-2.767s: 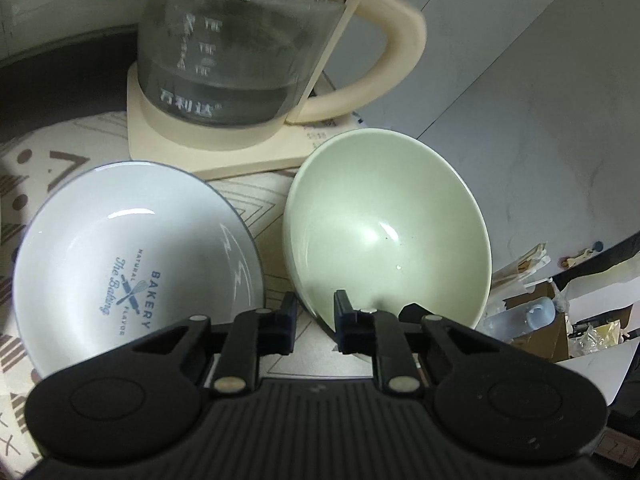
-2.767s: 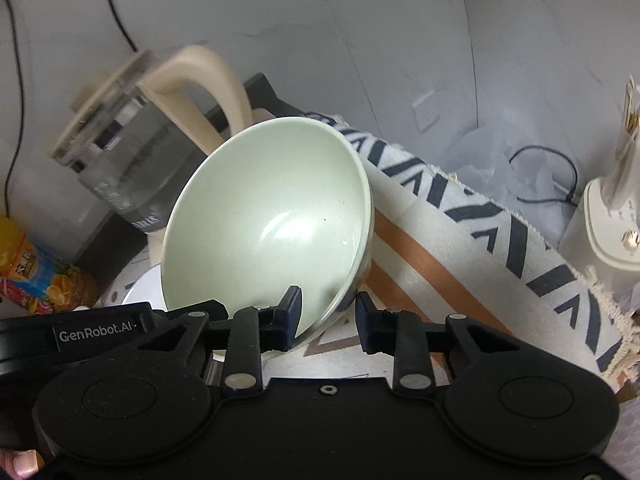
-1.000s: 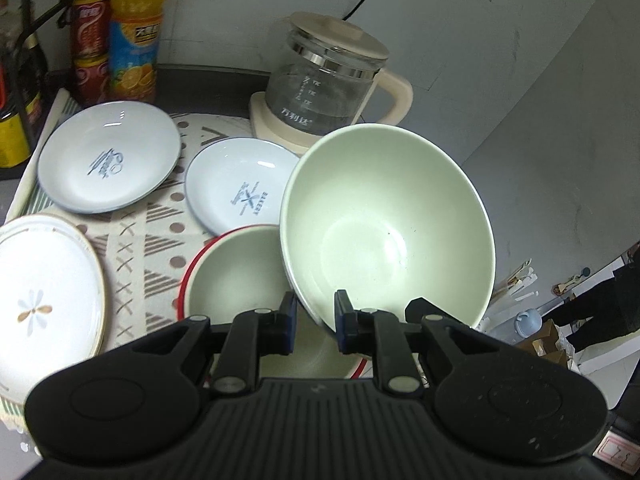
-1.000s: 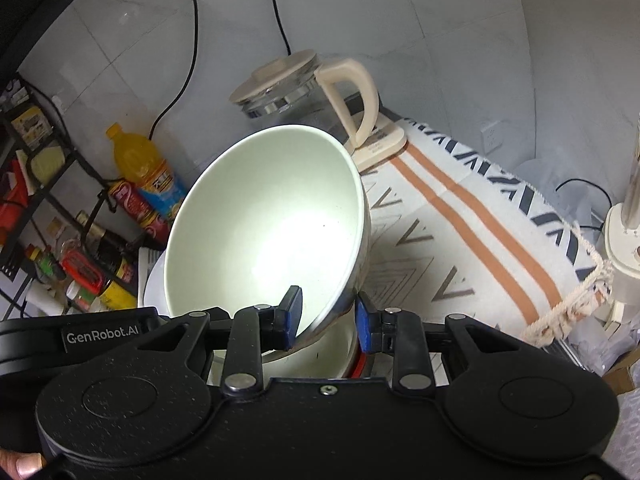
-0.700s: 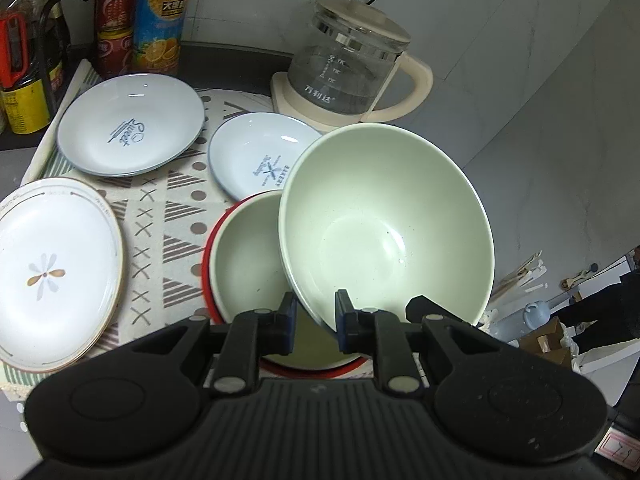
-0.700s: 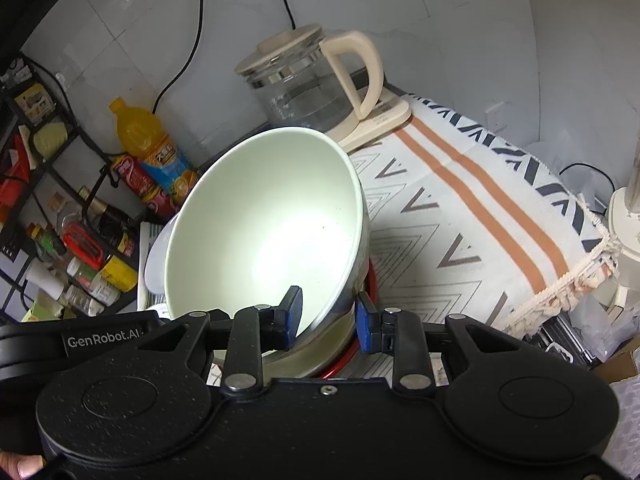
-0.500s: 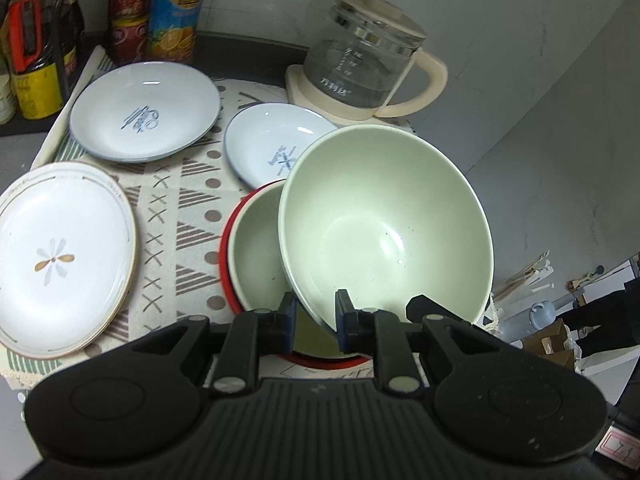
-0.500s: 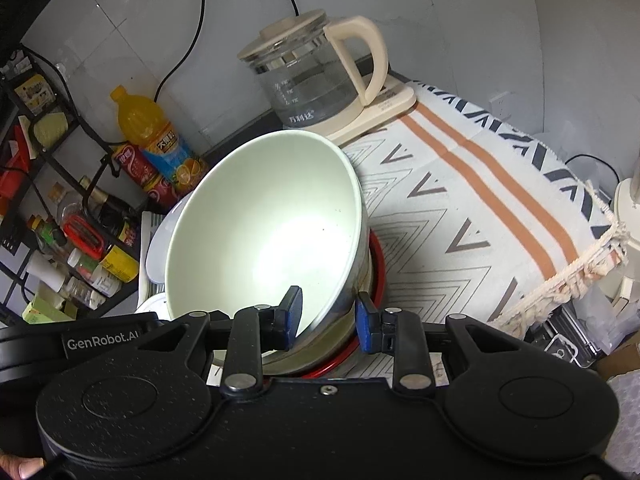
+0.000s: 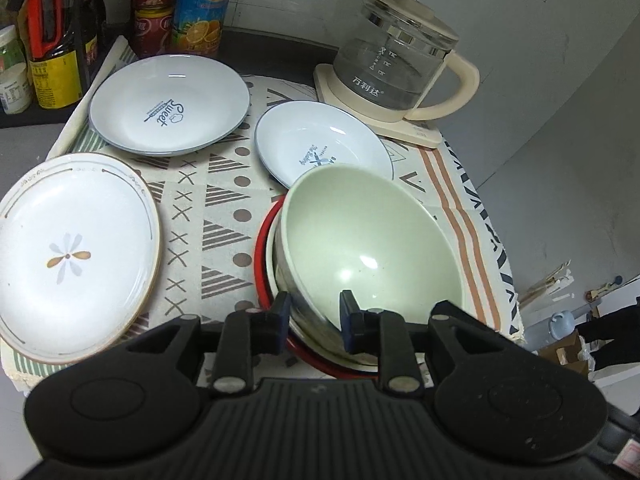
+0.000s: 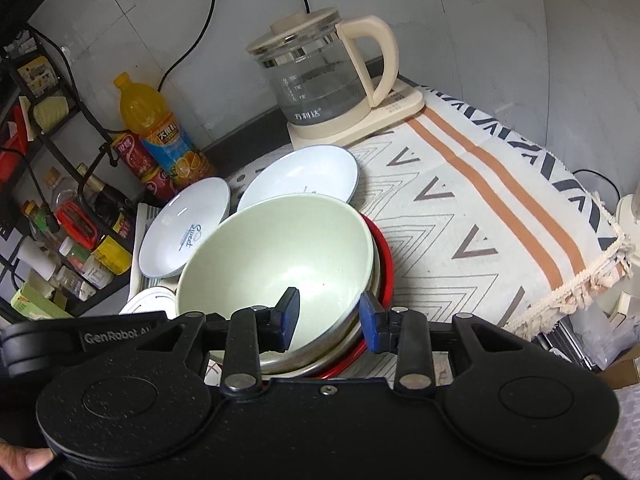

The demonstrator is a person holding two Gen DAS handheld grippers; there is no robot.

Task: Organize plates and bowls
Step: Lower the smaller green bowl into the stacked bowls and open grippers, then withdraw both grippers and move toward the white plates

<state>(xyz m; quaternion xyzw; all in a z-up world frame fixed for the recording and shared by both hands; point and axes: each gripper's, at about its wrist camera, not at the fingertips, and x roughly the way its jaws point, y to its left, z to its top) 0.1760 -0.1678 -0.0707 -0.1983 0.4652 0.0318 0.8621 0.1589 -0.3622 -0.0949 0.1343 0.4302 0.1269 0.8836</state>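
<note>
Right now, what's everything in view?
green bowl: 1, pale green, nested in the red-rimmed bowl
red-rimmed bowl: 1, red rim, front centre on the cloth
printed plates: 2, bluish white, behind the bowls
flower plate: 1, white, front left
kettle: 1, glass and cream, back right
cloth: 1, patterned, under the dishes
bottles and cans: several, back left
left tool: 1, black, jaws just opening, green bowl's rim between them
right tool: 1, black, jaws just opening, same rim between

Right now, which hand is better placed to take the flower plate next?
Left, probably. Both grippers have just been opening around the green bowl's rim, but the flower plate lies clear beside the left gripper; for the right gripper the bowl stands in between.
</note>
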